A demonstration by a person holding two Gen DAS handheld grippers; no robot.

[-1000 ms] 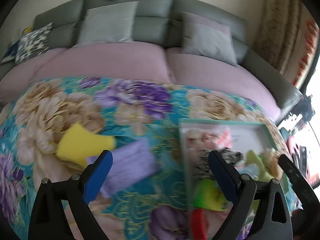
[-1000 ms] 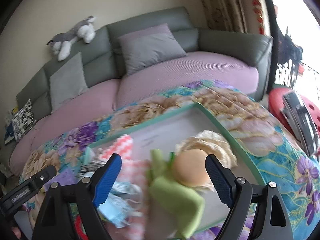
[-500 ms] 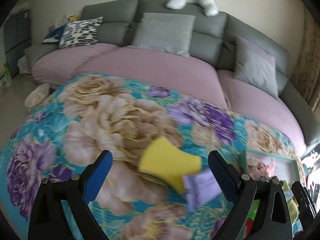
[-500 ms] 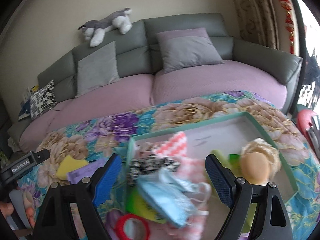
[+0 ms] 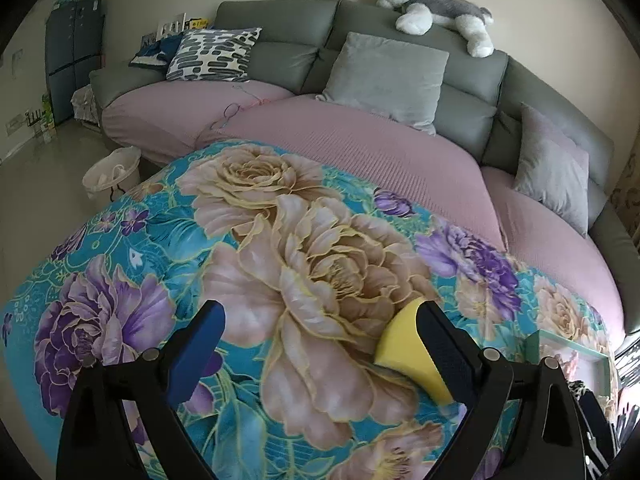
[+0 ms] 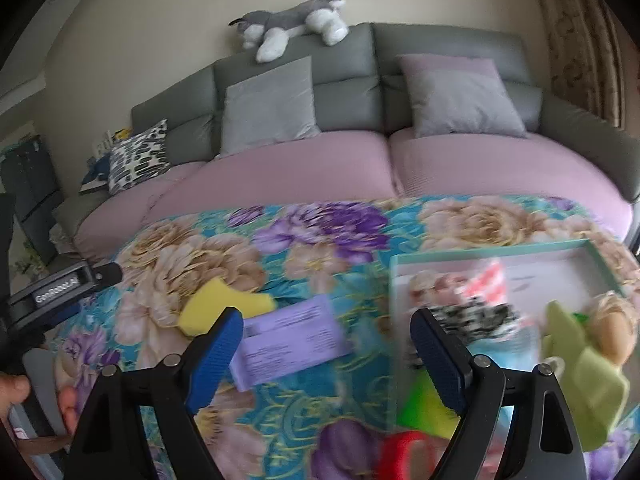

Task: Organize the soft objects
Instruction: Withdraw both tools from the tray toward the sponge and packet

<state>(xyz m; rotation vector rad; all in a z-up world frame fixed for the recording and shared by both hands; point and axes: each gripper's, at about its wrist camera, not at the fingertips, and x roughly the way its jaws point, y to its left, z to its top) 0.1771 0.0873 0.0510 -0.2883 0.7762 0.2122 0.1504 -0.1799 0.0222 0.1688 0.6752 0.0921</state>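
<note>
My left gripper (image 5: 320,344) is spread wide with nothing between its blue pads, hovering over the floral cloth (image 5: 248,248). Just past its right finger lies the yellow sponge (image 5: 408,354), resting on a big beige rose and partly hidden behind that finger. At the far right edge of this view a corner of the green-rimmed tray (image 5: 568,344) peeks in.

My right gripper (image 6: 326,344) is also released, jaws wide apart and empty. Between its fingers, a little beyond them, the purple packet (image 6: 292,340) lies flat on the cloth – blurred, so I can't read its print. The sponge (image 6: 224,306) sits just left of and beyond the packet, its near edge touching or overlapping it; I can't tell which.

To the right, the tray (image 6: 480,251) holds a heap of soft things: a black-and-white patterned piece (image 6: 476,316), a pink zigzag cloth (image 6: 486,286), a light green item (image 6: 580,376) and a doll with pale curly hair (image 6: 614,326) against the right side. A red ring (image 6: 404,454) and something bright green (image 6: 424,408) show near the tray's near-left corner – too blurred to place exactly.

Far left in the right view, my left tool's black body (image 6: 60,284) crosses the frame. Beyond the cloth runs the sofa (image 6: 320,168) with grey cushions (image 6: 268,106) and a plush husky (image 6: 292,26) on its back.
</note>
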